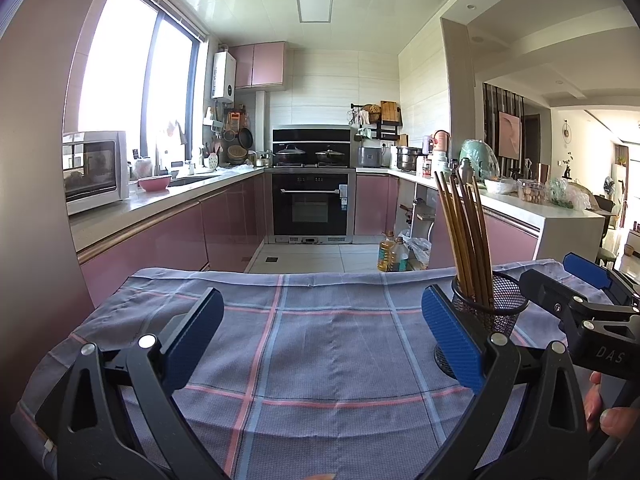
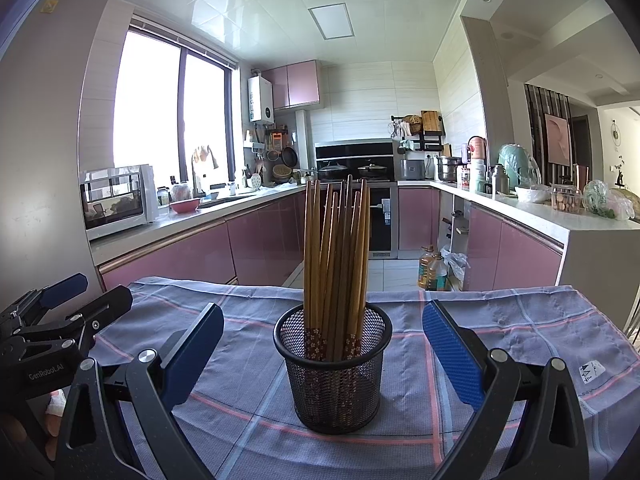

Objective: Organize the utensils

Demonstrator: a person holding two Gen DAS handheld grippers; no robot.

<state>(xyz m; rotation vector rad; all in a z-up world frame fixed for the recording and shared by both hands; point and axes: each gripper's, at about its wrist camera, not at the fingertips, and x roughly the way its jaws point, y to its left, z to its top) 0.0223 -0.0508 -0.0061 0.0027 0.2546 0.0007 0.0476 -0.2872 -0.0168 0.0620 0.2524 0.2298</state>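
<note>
A black mesh cup (image 2: 334, 368) stands upright on the checked cloth (image 2: 500, 320) and holds several brown wooden chopsticks (image 2: 336, 256), tips up. My right gripper (image 2: 324, 344) is open and empty, its blue pads on either side of the cup without touching it. My left gripper (image 1: 322, 340) is open and empty over bare cloth (image 1: 320, 320). The cup (image 1: 492, 304) with the chopsticks (image 1: 466, 236) shows at the right of the left wrist view, just behind the right finger. The right gripper also shows there (image 1: 568, 280), and the left gripper shows in the right wrist view (image 2: 84, 292).
The cloth-covered table ends at a far edge (image 2: 280, 286), with kitchen floor beyond. Oil bottles (image 2: 432, 270) stand on the floor. Pink cabinets and counters line both sides, with a microwave (image 2: 116, 200) at left and an oven at the back.
</note>
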